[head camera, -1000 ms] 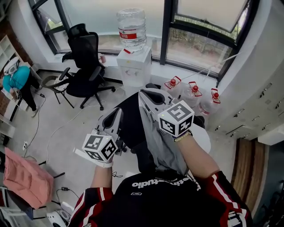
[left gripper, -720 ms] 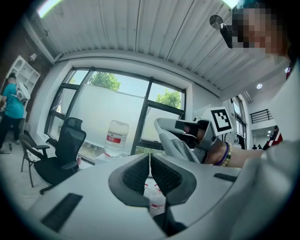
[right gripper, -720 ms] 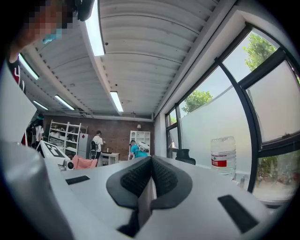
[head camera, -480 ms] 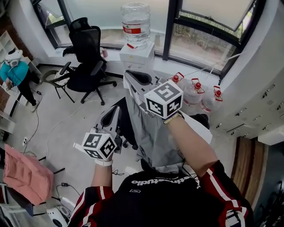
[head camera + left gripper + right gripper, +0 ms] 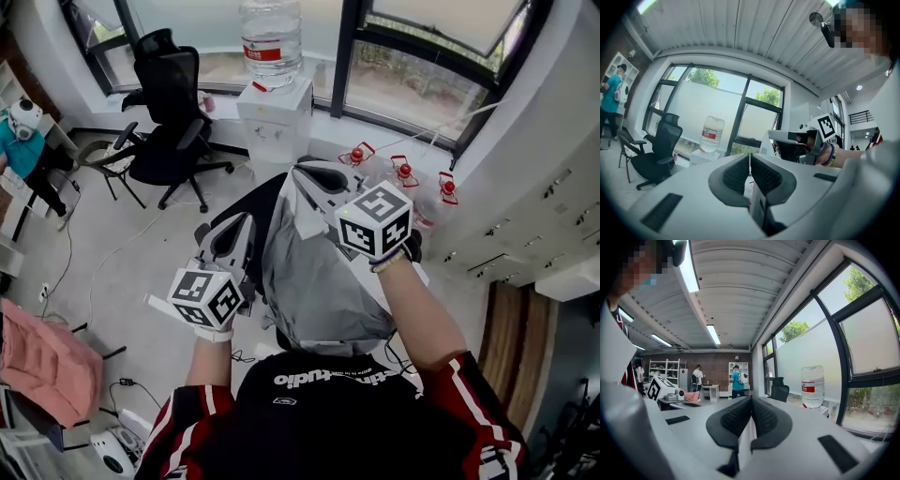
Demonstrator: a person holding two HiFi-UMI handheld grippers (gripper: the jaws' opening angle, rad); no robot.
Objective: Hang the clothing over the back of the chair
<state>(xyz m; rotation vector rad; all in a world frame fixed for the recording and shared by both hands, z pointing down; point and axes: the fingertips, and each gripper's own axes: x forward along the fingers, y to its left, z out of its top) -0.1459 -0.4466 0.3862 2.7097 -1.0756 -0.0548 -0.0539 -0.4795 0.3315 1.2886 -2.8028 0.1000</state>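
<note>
From the head view, my right gripper [image 5: 304, 174] is clamped on a pale grey piece of clothing [image 5: 314, 281]. Its own view shows the jaws pressed together with a strip of the cloth between them. The clothing hangs from that grip and runs lengthwise from far to near, widening and bunching just in front of me. The black chair [image 5: 264, 220] stands between the two grippers, its back just left of the hanging cloth and partly hidden by it. I judge the right hand is nearer the back and must carry the cloth left and over it. My left gripper [image 5: 239, 230] is held left of the chair, jaws drawn together with nothing between them. Half a second ago the right gripper was higher and farther out, stretching the cloth long. It has since dropped back toward me, while the left has barely shifted.
</note>
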